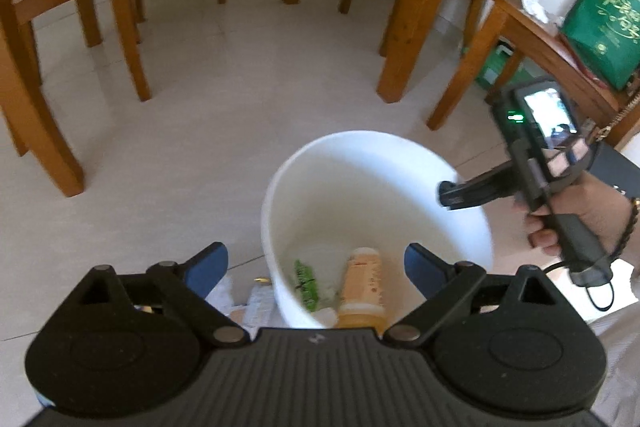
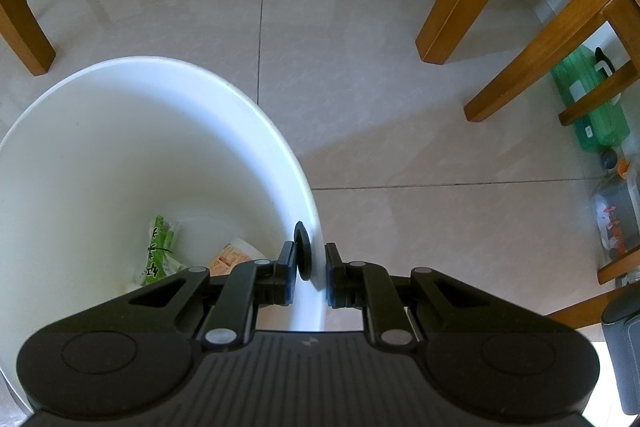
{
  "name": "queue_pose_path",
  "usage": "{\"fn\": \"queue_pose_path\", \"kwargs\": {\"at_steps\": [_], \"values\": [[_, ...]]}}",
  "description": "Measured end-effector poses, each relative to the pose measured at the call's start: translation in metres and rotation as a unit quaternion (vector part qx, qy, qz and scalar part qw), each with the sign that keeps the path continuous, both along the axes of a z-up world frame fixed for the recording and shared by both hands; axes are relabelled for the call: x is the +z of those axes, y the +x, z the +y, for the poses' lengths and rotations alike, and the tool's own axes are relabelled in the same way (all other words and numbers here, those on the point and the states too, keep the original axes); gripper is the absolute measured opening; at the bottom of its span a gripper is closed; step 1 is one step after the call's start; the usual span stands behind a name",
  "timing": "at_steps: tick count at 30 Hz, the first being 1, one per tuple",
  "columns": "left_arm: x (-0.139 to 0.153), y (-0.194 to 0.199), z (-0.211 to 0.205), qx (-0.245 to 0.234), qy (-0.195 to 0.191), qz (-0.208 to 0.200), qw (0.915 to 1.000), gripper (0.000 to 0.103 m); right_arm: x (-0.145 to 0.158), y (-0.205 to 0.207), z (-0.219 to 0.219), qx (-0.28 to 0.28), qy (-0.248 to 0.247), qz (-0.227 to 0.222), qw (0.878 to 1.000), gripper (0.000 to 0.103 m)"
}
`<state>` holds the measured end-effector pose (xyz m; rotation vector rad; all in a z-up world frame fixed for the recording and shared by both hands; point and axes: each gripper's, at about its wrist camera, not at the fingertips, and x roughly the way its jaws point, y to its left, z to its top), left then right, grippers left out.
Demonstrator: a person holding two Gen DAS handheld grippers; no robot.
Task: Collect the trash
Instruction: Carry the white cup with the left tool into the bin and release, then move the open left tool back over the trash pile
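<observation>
My right gripper (image 2: 311, 269) pinched the white bin (image 2: 120, 131) rim. My left gripper (image 1: 316, 267), jaws wide and empty, hung above the orange bottle (image 1: 362, 287) lying inside.

Wooden chairs (image 1: 68, 11), green bag (image 1: 604, 15), green jug (image 2: 596, 103)

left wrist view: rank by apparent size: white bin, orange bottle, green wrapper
1. white bin, largest by far.
2. orange bottle.
3. green wrapper, smallest, though the bin wall partly hides both items inside, so that gap is unsure.
</observation>
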<state>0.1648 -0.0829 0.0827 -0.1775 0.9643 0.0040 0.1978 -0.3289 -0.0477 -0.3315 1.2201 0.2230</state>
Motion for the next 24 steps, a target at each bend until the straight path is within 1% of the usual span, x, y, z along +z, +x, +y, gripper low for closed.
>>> {"fn": "queue_pose_path", "kwargs": {"at_steps": [4,6,8,10,11,13,15,17,19,22,24], "values": [[-0.007,-0.010,0.025,0.039,0.004,0.013,0.9992,0.095,0.000,-0.001,0.001,0.003,-0.002,-0.002,1.000,0.017],[-0.013,-0.015,0.037,0.059,-0.001,0.022,0.9980,0.095,0.000,-0.001,0.001,0.003,-0.002,-0.002,1.000,0.017],[-0.022,-0.022,0.050,0.074,-0.023,0.034,0.9964,0.095,0.000,-0.002,0.001,0.004,-0.002,-0.001,1.000,0.017],[-0.034,-0.032,0.061,0.091,-0.046,0.035,0.9941,0.095,0.000,-0.002,0.001,0.005,-0.002,-0.002,1.000,0.017],[-0.040,-0.037,0.066,0.102,-0.046,0.032,0.9932,0.095,0.000,-0.002,0.001,0.007,-0.003,-0.003,1.000,0.017],[-0.054,-0.047,0.073,0.117,-0.033,0.032,0.9921,0.095,0.000,-0.002,0.001,0.008,-0.004,-0.003,1.000,0.017],[-0.068,-0.055,0.077,0.123,-0.018,0.031,0.9918,0.095,0.000,-0.002,0.002,0.009,-0.005,-0.004,1.000,0.017],[-0.084,-0.062,0.080,0.122,-0.008,0.044,0.9915,0.096,0.000,-0.002,0.003,0.009,-0.006,-0.005,1.000,0.017],[-0.103,-0.068,0.084,0.125,-0.003,0.057,0.9905,0.096,0.000,-0.004,0.004,0.011,-0.008,-0.006,1.000,0.017],[-0.129,-0.076,0.088,0.124,-0.010,0.063,0.9902,0.096,0.000,-0.003,0.003,0.012,-0.008,-0.006,1.000,0.017],[-0.147,-0.080,0.090,0.123,-0.001,0.069,0.9901,0.096,0.000,-0.003,0.003,0.012,-0.008,-0.006,1.000,0.017]]}}
